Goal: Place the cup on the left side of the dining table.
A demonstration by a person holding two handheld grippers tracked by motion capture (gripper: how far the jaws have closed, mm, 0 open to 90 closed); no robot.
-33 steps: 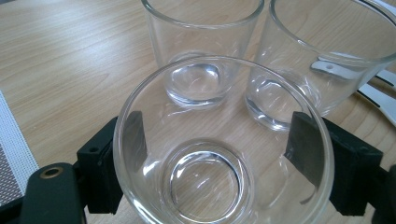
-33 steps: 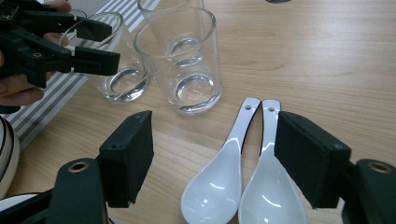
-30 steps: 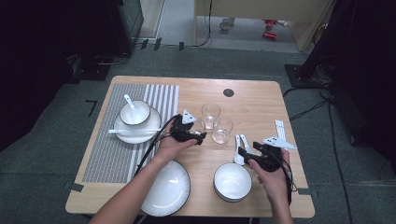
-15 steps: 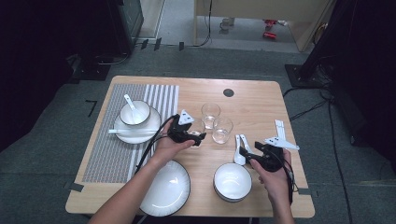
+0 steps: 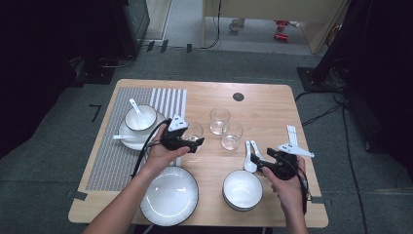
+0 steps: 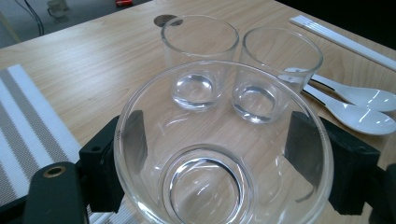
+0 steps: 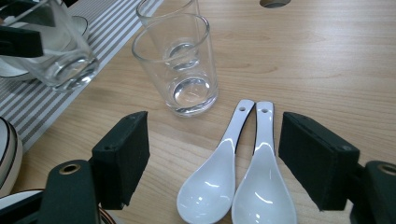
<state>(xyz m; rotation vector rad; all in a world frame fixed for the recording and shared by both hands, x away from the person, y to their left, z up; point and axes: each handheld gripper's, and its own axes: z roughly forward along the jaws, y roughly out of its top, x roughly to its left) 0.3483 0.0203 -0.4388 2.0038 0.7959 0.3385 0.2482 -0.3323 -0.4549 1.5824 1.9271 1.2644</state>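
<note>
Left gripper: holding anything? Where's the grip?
The left gripper holds a clear glass, pads on opposite sides of its wall just below the rim.

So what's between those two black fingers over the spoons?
Two white ceramic spoons lie side by side between the right gripper fingers, untouched, in the right gripper view.

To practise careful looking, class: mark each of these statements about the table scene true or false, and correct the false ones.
1. The left gripper holds a glass. True.
2. Two white spoons lie side by side between the right gripper's jaws. True.
3. The right gripper is clamped on the spoons. False: its pads stand apart from them; the jaws have just been opening.
4. Three glasses stand free on the table. False: two do; the third is held.
5. The bowl on the striped mat is empty. False: a spoon rests in it.
</note>
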